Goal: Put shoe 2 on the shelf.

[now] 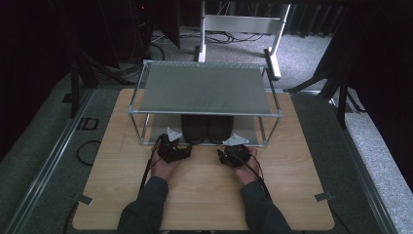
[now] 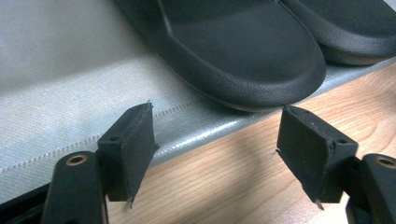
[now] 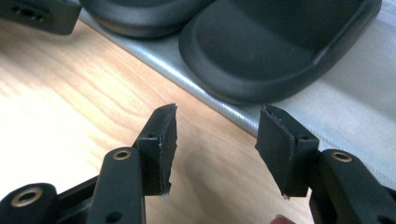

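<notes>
Two black slippers stand side by side on the lower tier of a metal rack: the left slipper (image 1: 195, 127) and the right slipper (image 1: 219, 127). My left gripper (image 1: 182, 147) sits just before the rack's front edge. In the left gripper view the left gripper (image 2: 215, 121) is open, its jaws wide apart, with nothing between them. The left slipper's rounded end (image 2: 233, 51) lies just ahead of it. My right gripper (image 1: 226, 152) is open too. In the right gripper view the right gripper (image 3: 217, 116) has an empty gap, just short of the right slipper's end (image 3: 271, 51).
The rack's top shelf (image 1: 204, 87) of grey mesh overhangs the slippers. The lower shelf (image 2: 60, 93) is grey fabric, its front edge low over the wooden table (image 1: 204, 195). Cables trail back from both grippers. Grey carpet and dark stands surround the table.
</notes>
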`<control>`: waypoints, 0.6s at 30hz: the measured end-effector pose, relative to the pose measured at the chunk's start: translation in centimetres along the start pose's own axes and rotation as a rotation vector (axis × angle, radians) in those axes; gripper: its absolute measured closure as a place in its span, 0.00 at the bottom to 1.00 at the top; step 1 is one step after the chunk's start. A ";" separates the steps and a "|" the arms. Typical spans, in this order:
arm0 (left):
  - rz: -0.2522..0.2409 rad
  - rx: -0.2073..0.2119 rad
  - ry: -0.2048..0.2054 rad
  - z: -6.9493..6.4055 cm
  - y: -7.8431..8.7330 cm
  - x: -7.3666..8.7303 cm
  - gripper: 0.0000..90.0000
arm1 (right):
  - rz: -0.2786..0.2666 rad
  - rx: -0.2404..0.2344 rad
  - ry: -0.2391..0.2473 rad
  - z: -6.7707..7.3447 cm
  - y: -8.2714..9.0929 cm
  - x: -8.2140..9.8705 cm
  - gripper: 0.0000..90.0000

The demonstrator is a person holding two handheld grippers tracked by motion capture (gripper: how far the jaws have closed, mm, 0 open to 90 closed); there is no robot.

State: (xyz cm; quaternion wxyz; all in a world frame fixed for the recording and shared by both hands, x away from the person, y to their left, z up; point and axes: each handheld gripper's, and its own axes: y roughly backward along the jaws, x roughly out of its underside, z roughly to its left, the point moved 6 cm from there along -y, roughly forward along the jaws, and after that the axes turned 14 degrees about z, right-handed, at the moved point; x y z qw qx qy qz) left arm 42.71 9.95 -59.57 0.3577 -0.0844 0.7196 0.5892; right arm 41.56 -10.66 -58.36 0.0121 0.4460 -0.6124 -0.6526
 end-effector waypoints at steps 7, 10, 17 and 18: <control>-0.027 -0.013 -0.025 -0.6 0.6 0.5 0.34 | 0.005 0.006 0.007 -0.4 1.3 1.7 0.52; -0.034 -0.020 -0.024 -0.8 0.8 0.7 0.34 | 0.001 0.014 0.002 -0.9 2.0 2.7 0.52; -0.038 -0.018 -0.009 -0.6 0.9 0.8 0.34 | 0.016 0.026 -0.023 -2.2 3.3 5.3 0.51; -0.040 -0.020 -0.007 -0.5 0.9 0.8 0.34 | 0.017 0.024 -0.033 -2.5 3.4 5.6 0.50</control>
